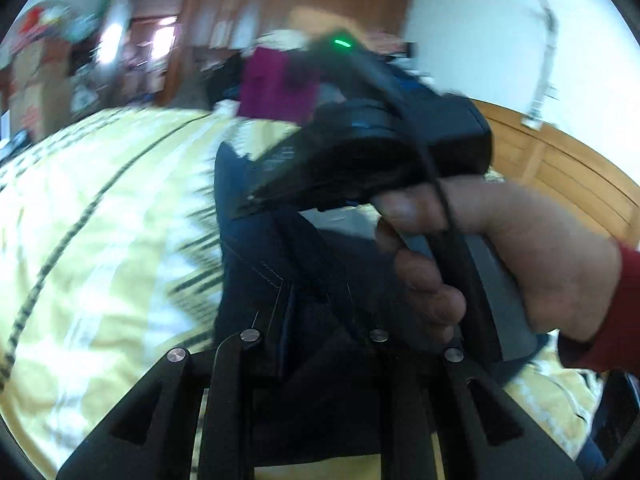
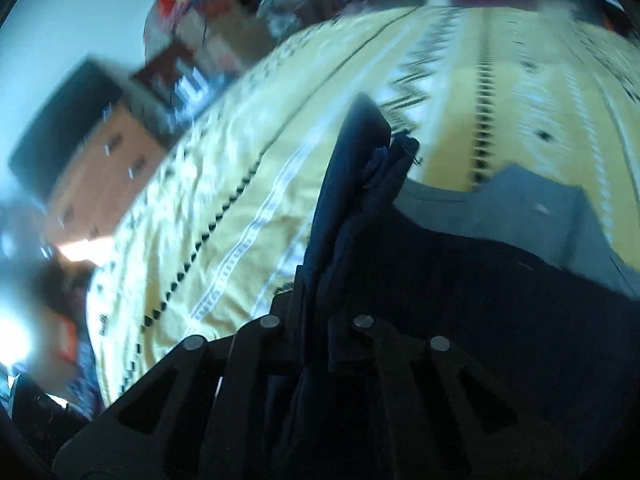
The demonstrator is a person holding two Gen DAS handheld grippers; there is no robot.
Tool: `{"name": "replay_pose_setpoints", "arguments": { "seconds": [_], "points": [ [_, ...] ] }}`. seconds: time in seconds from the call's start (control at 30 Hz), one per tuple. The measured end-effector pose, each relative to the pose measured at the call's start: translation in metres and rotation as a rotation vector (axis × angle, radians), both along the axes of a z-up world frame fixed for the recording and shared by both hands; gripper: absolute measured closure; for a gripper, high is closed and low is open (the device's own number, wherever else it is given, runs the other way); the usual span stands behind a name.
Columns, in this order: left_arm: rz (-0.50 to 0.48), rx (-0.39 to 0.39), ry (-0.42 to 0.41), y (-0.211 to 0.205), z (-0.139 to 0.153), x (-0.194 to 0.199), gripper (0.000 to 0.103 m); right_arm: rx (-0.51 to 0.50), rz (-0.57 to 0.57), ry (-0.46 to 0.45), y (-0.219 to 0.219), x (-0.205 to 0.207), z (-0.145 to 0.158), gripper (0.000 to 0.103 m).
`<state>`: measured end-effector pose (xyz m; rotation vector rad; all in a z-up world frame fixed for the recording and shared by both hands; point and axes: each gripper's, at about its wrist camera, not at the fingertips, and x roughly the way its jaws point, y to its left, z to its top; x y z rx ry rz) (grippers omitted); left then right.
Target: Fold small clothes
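Both black hand-held grippers, left point(image 1: 316, 320) and right point(image 2: 316, 320), pinching the dark blue denim garment point(image 2: 352, 184) above the yellow patterned bedspread point(image 2: 224, 184). Best to lift evenly, keep edges lined up, lay flat.

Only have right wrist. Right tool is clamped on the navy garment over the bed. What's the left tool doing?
Observer: Left tool is shut on the same garment, at another part of it.
Operator: Does left wrist see the right tool?
Observer: Yes. The right tool fills the middle of that view, above the garment, with a hand in a red sleeve around its grip.
Operator: Status light?
Observer: A green light is lit on top of the right tool.
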<state>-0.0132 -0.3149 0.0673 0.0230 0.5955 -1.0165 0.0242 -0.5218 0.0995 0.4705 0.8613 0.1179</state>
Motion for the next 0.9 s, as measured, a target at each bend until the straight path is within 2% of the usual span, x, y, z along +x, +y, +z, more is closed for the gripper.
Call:
{"name": "replay_pose_setpoints", "arguments": {
  "seconds": [0.03,0.23,0.33,0.4,0.57,0.63,0.67,0.73,0.8,0.87,0.9],
  "points": [
    [-0.046,-0.006,-0.018,-0.011,0.007,-0.009,0.084,0.032,-0.048,-0.027,-0.027,-0.03,0.003,0.098],
    [-0.388,0.009,-0.084,-0.112,0.028,-0.079,0.084,0.135,-0.201,-0.042,-0.133,-0.136,-0.006,0.098],
    [-0.508,0.034,-0.065,-0.163,0.023,-0.106,0.084,0.19,-0.24,-0.025,-0.179,-0.164,-0.021,0.098],
    [-0.567,0.062,-0.021,-0.199,0.01,-0.118,0.084,0.202,-0.268,-0.006,-0.2,-0.172,-0.034,0.098],
    [-0.612,0.1,0.084,-0.245,-0.017,-0.129,0.084,0.323,-0.329,0.027,-0.25,-0.202,-0.075,0.098],
    [-0.62,0.124,0.11,-0.26,-0.027,-0.134,0.084,0.287,-0.337,0.072,-0.255,-0.2,-0.092,0.098],
    [-0.626,0.153,0.124,-0.268,-0.035,-0.138,0.083,0.271,-0.345,0.095,-0.257,-0.199,-0.1,0.098],
    [-0.645,0.239,0.128,-0.285,-0.057,-0.151,0.082,0.321,-0.349,0.088,-0.263,-0.203,-0.112,0.098],
    [-0.65,0.252,0.118,-0.277,-0.061,-0.161,0.082,0.376,-0.348,0.072,-0.266,-0.207,-0.116,0.096],
    [-0.66,0.23,0.107,-0.261,-0.047,-0.16,0.075,0.439,-0.351,0.072,-0.266,-0.213,-0.119,0.093],
    [-0.664,0.209,0.094,-0.245,-0.04,-0.163,0.073,0.476,-0.355,0.078,-0.264,-0.219,-0.118,0.089]
  ]
}}
